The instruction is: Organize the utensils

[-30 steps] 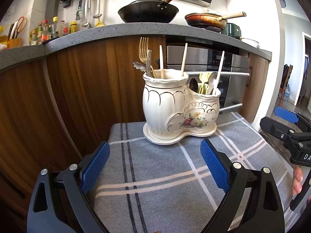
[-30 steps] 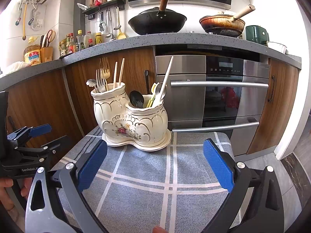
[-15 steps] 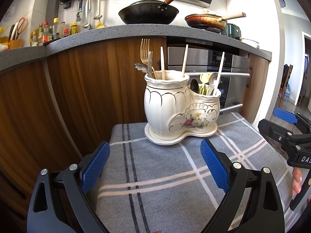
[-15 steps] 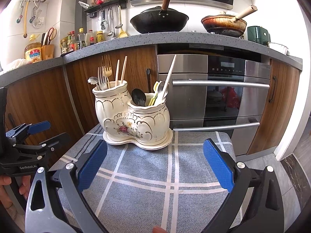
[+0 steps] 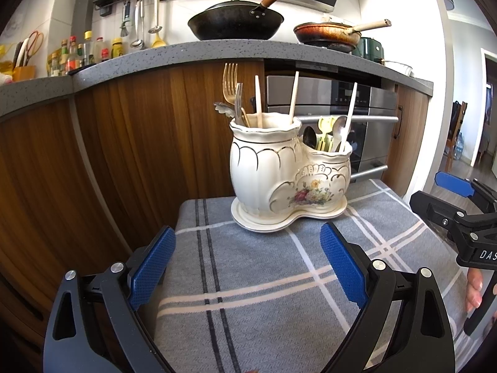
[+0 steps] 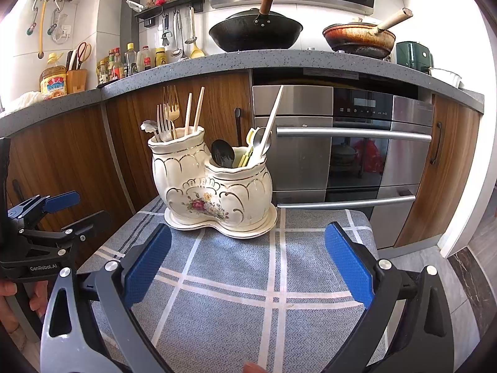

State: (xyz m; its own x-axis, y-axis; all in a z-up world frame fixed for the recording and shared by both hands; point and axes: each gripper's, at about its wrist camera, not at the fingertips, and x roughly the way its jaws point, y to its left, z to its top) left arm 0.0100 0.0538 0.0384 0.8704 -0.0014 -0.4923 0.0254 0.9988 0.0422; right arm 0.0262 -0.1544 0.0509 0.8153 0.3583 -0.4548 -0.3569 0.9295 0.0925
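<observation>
Left wrist cam sat low over the grey plaid cloth (image 5: 264, 279), facing fwd between its own blue pads (image 5: 152, 267), w/ the ceramic utensil holder (image 5: 279, 174) near and slightly right of centre. Right wrist cam looked from further right, same height approx, holder (image 6: 211, 186) left of centre. Both shared holder, cloth, counter (image 6: 279, 62) and oven (image 6: 341, 143); each caught the other gripper at its edge.

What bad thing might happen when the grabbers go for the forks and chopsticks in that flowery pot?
1. The pot is tall, and it stands near the back edge of the cloth; a sideways tug might tip it.
2. The forks and chopsticks stand close together, so pulling one might drag out another.
3. The left gripper and right gripper, both open, might bump each other.
</observation>
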